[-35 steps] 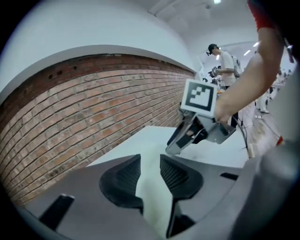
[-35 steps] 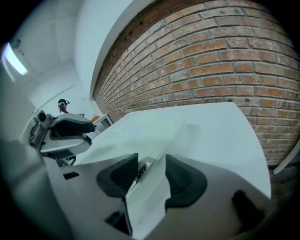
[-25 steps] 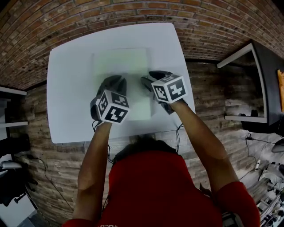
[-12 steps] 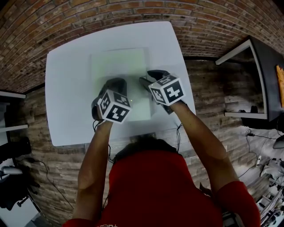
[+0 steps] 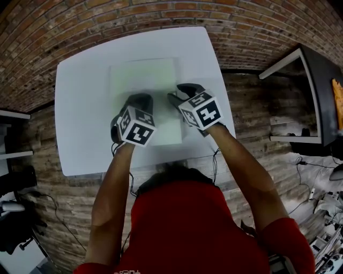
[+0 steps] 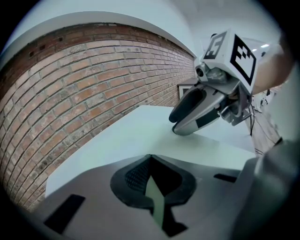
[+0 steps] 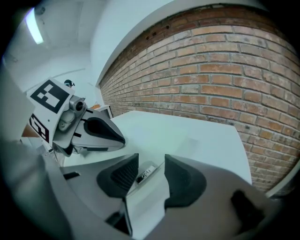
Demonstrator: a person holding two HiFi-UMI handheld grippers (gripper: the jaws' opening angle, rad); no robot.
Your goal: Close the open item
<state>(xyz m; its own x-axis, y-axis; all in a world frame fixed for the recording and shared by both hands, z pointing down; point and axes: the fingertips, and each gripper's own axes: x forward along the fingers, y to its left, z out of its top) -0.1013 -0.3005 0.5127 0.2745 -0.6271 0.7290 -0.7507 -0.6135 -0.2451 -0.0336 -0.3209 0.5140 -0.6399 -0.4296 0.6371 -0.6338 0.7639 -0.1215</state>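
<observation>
A brick wall [image 5: 161, 16] stood behind a white tabletop [image 5: 80, 107], and a wood floor [image 5: 257, 107] lay beside it. A person in a red top [image 5: 182, 225] leaned over the near edge of the tabletop and held one tool in each hand.

A flat, pale green thing that looked like a folder [image 5: 144, 75] lay in the middle of the tabletop. It was well away from the left and right edges. From above it was not clear if it lay open or shut.

The left tool [image 5: 139, 99] was over the near left part of the folder and pointed down at a slant. Its jaws had just been closing. In the left tool's own view the two dark pads [image 6: 133, 176] were pressed together. A thin, pale green sheet of the folder stood on its edge between them, so this tool had the sheet pinched tight.

The right tool [image 5: 181, 92] was at the folder's right edge, close beside the left tool but not touching it. It pointed down at a slant too. In its own view the jaws were apart with a clear gap. A white sheet with a small printed label [image 7: 146, 172] lay in that gap. The pads [image 7: 123, 177] did not squeeze it, so this tool held nothing.

Each tool had a white cube with black squares on its back. The left cube [image 5: 136, 127] was nearer the near edge than the right cube [image 5: 201, 111].
</observation>
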